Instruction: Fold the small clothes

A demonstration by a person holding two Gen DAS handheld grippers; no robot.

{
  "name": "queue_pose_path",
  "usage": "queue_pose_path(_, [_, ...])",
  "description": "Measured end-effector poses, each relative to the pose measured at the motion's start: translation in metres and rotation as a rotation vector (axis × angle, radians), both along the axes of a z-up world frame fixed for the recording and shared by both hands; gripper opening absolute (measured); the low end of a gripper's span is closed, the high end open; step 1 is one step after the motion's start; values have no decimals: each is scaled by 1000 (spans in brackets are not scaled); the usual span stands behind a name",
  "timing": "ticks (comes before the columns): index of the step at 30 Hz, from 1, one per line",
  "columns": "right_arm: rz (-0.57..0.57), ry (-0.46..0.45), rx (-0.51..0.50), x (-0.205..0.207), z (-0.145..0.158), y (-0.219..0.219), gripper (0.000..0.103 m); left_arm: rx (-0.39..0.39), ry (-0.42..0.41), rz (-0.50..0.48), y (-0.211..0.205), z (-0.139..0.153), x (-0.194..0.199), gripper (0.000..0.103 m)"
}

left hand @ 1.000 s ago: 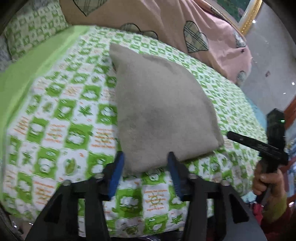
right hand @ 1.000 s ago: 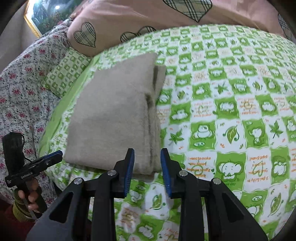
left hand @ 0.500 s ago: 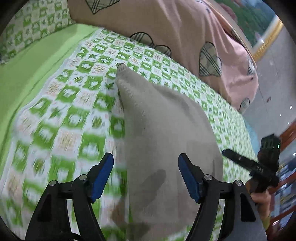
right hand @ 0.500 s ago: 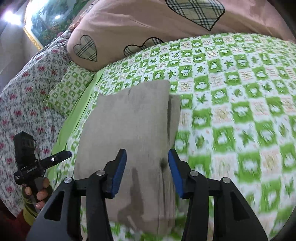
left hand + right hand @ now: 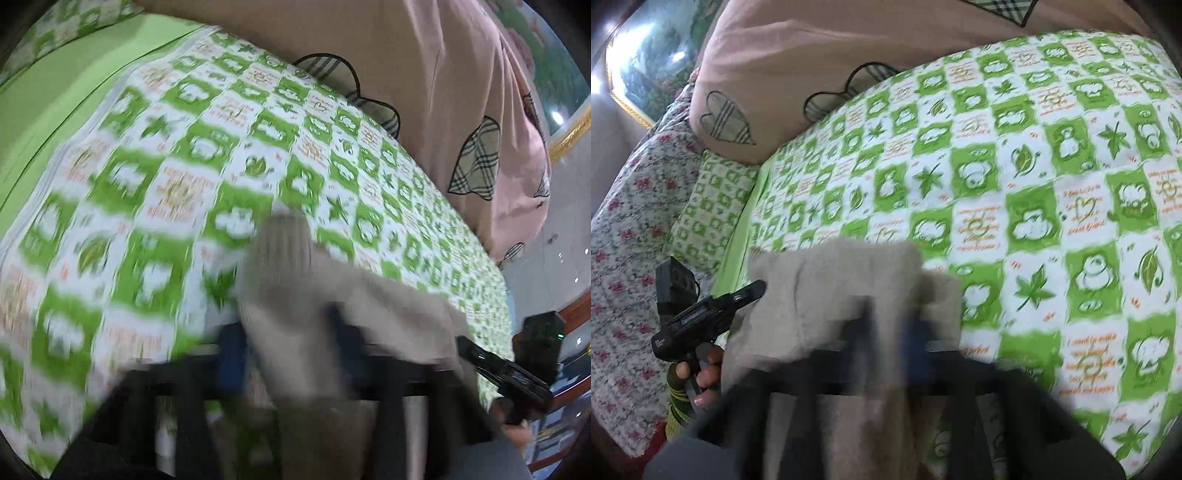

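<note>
A folded beige cloth [image 5: 295, 295] lies on the green and white patterned bedsheet [image 5: 184, 166]; it also shows in the right wrist view [image 5: 842, 291]. Both views are blurred by motion. My left gripper [image 5: 284, 354] sits over the cloth's near part, with the fabric running between its blue pads; how far apart the pads are is unclear. My right gripper [image 5: 890, 332] is over the cloth's near right part, its pads close together with fabric around them. The other hand-held gripper shows at each view's edge: the right one [image 5: 509, 373] and the left one [image 5: 701, 314].
A pink quilt with plaid hearts [image 5: 443, 92] lies along the far side of the bed. A floral cover [image 5: 628, 240] and a green checked pillow [image 5: 713, 206] lie at the left. A framed picture [image 5: 646, 55] hangs on the wall.
Both grippers have moved forward over the cloth, which now fills the space between and under their pads. The pads look closer together than half a second ago.
</note>
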State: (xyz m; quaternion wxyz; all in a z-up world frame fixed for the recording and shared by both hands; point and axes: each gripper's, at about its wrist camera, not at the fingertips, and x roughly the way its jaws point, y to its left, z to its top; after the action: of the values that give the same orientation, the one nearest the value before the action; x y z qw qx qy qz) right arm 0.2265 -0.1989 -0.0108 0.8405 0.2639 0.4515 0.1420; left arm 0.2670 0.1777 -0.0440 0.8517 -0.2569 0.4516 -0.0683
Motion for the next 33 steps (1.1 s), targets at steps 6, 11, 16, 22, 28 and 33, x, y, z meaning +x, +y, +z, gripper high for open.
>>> queue_pose_path(6, [-4, 2, -41, -2, -7, 1, 11, 95, -22, 49, 4, 7, 29, 15])
queue_pose_path(11, [-57, -14, -71, -19, 13, -6, 16, 127, -57, 76, 9, 33, 10, 31])
queue_pose_path(16, [-49, -76, -73, -58, 41, -7, 33, 191, -90, 68, 1, 58, -46, 41])
queue_pose_path(22, [-2, -88, -75, -110, 46, 5, 38, 248, -86, 27, -25, 65, -137, 56])
queue_pose_path(28, [16, -76, -113, -151, 42, 15, 48, 311, -67, -13, -51, 61, -207, 65])
queue_pose_path(33, [39, -85, -182, -185, 40, 29, 65, 396, -36, -17, -68, 56, -245, 76])
